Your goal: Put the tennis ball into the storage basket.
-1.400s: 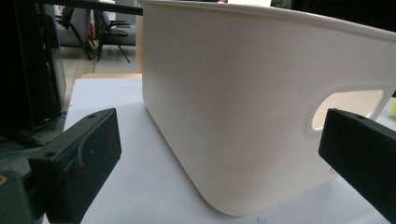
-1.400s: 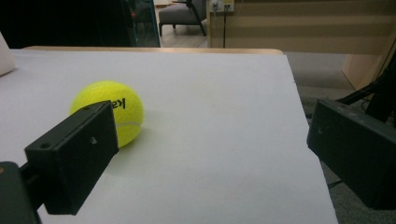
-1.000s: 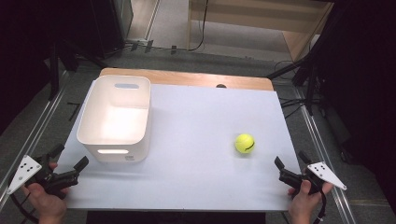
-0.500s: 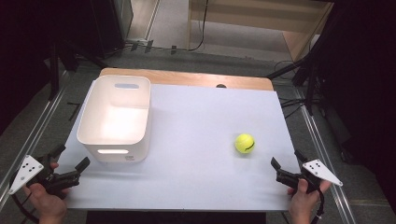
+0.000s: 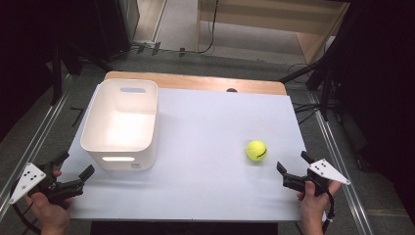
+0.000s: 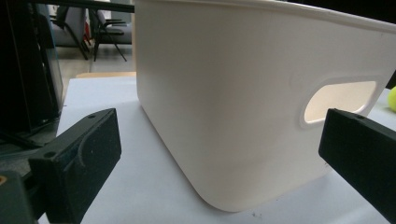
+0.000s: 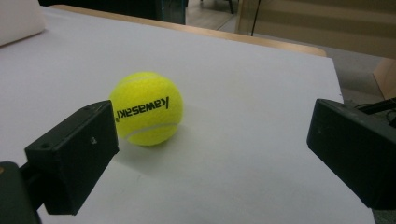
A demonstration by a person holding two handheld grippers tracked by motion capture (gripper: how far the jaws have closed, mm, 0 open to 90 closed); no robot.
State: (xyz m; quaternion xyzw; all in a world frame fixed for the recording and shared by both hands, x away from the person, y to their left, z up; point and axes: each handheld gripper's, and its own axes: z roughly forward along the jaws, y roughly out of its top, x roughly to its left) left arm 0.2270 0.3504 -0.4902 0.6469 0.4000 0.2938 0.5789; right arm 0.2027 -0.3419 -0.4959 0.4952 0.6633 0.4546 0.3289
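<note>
A: Ball [image 5: 256, 150]: status?
B: On the table [image 5: 205, 147], just ahead of your right gripper [image 5: 293, 169], jaws spread, empty. Not yet gripped.
A: Bin [image 5: 121, 122]?
B: Empty, ahead of your left gripper [image 5: 73, 171], likewise spread. Everything remains, I judge.

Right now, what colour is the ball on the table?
Yellow-green with black lettering, the ball shows best in the right gripper view.

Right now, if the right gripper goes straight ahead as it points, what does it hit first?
Probably the tennis ball, just left of centre between the open jaws of the right gripper; depth is unclear, so it might slip past.
</note>
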